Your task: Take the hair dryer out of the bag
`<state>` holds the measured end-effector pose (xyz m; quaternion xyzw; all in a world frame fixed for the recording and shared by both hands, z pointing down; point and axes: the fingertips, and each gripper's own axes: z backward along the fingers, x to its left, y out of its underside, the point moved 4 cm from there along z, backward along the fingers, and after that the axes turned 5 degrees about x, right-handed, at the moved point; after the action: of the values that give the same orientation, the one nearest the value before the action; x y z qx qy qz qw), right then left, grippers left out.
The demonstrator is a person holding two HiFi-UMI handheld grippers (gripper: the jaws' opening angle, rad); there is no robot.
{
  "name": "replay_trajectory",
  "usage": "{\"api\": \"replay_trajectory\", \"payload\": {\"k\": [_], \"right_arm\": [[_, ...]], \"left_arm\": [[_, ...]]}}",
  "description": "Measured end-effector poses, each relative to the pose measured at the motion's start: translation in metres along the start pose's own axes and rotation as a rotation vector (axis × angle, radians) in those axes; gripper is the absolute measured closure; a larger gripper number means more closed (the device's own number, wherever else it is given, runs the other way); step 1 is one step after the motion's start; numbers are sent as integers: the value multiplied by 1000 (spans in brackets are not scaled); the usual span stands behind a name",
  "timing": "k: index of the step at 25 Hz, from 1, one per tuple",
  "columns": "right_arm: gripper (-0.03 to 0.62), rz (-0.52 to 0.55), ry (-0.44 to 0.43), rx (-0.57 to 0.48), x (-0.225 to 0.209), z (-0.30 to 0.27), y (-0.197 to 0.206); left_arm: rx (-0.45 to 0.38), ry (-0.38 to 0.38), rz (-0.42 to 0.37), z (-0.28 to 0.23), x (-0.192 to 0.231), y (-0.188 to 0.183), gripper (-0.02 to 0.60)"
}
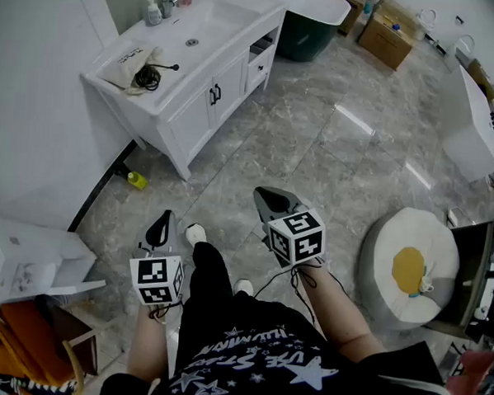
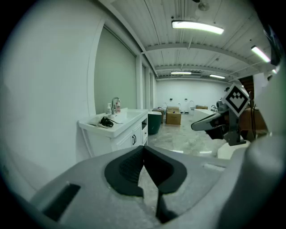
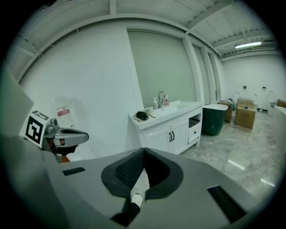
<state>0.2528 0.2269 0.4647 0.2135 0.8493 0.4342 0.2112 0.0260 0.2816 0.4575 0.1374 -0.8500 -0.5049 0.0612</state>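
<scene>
**Head view.** The person stands on the marble floor (image 1: 316,130), well apart from the white vanity (image 1: 211,92). A pale bag (image 1: 126,61) lies on the near end of the counter, beside the basin (image 1: 194,25), with a black cord (image 1: 147,78) coiled at its mouth. I cannot make out the hair dryer; I take it to be inside the bag. The left gripper (image 1: 160,221) and right gripper (image 1: 266,198) are out in front, tipped a little downward, with nothing in either.

- Step in hand, as I judge it: the approach. Nothing has begun at the bag.
- Next move: walk up to the vanity's near corner, then spread the jaws. One gripper pins the bag and the other draws the dryer out.
- Room to move: the floor between is open. A yellow bottle (image 1: 136,179) lies at the cabinet's foot by the wall, a white box (image 1: 29,255) is on the person's left, and a round cushion (image 1: 409,263) is on the right. The lane between them looks wide.

**Left gripper view.**
- The jaws are pressed together tip to tip, with nothing between them.
- The vanity is ahead and to the left, against the wall.
- The bag sits near the counter's front edge, and a careless tug could slide it off.
- The right gripper shows at the right of the view, well clear.

**Right gripper view.**
- The jaws are closed and empty.
- The wall closes off the vanity's left side, so the bag is best reached from the front.
- The faucet (image 3: 161,98) and bottles (image 3: 155,103) stand further along the counter, apart from the bag, so they should not hamper the reach.
</scene>
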Motion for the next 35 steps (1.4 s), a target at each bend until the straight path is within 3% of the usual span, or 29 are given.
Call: {"api": "replay_trajectory", "payload": {"k": [13,22,24,26,35], "right_arm": [[591,35,5,-18,27,26,22],[589,17,-32,-99,33,0,-16],[577,17,-51,-111,34,-12,-28],[524,21,-71,-113,34,-28,-41],[366,22,-119,-72,17,-125,-97]], "left_arm": [[-26,-20,78,46,-7,28,561],[-119,-41,86,41,25,4,550],[-125,-41,79,32,36,-2,457],[-128,-52,85,20,50,-7,365],[-98,-86,157,-55,131,-27,241]]}}
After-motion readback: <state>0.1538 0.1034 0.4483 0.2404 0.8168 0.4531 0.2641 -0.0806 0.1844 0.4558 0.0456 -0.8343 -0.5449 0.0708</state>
